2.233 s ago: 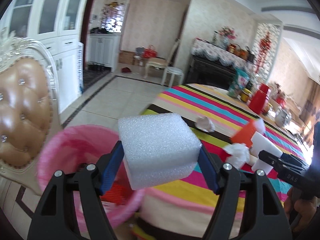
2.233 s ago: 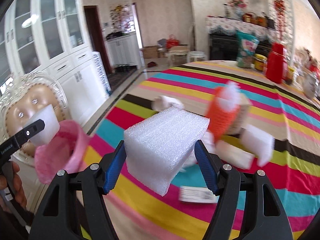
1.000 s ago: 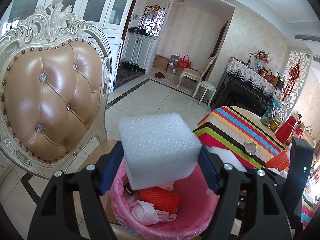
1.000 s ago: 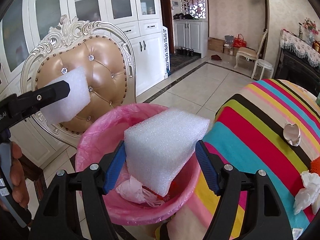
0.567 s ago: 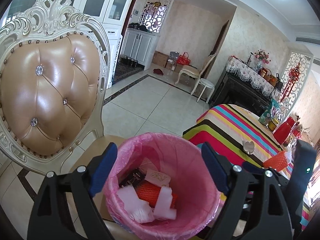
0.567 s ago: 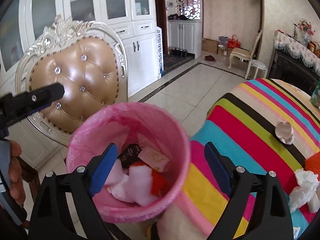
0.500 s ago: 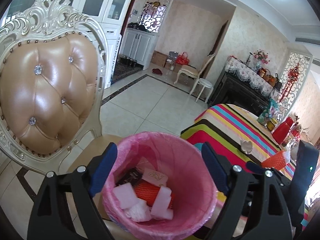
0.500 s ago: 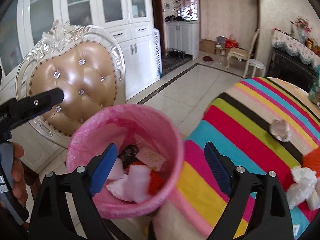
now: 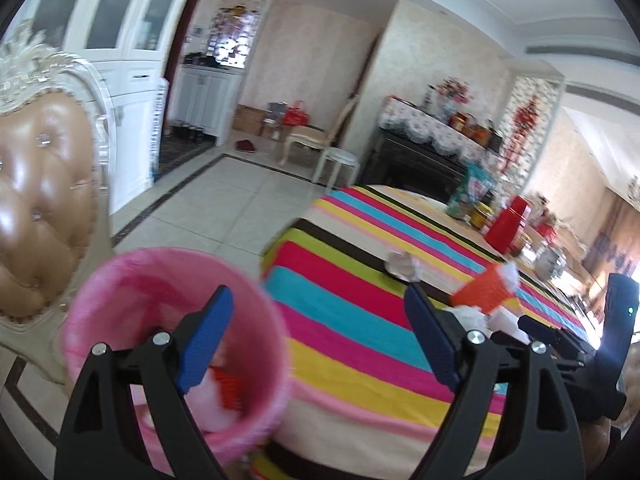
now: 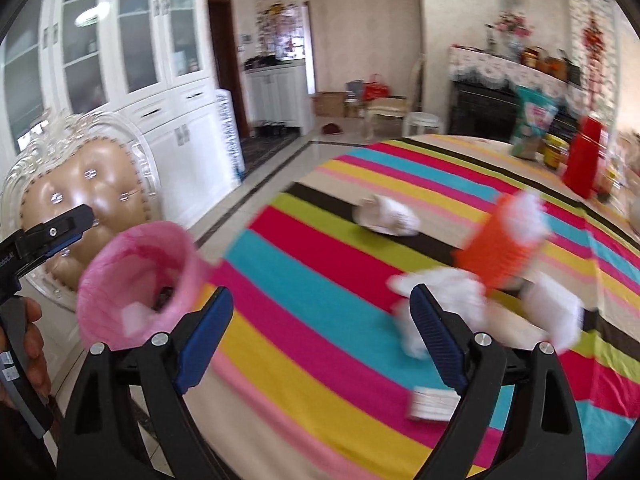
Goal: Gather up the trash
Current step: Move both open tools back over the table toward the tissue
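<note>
Swinging back from the pink bin [image 10: 136, 284] toward the striped tablecloth [image 10: 320, 320], with both the left gripper [image 9: 318, 332] and the right gripper [image 10: 322, 332] spread wide and carrying nothing, jaws having just been opening. Eyeing the remaining trash near the table's middle: crumpled white tissue [image 10: 440, 300] just beside an orange foam net [image 10: 496, 248], a white foam piece [image 10: 556, 312] next to them, a separate wad [image 10: 386, 220] closer to the far edge, a small paper slip [image 10: 434, 398] toward the near edge. Judging all of it featherweight and squashy, likely compressing rather than slipping; pinching across the bulk of each clump probably working best, the flat slip likely needing an edge-on nip.
</note>
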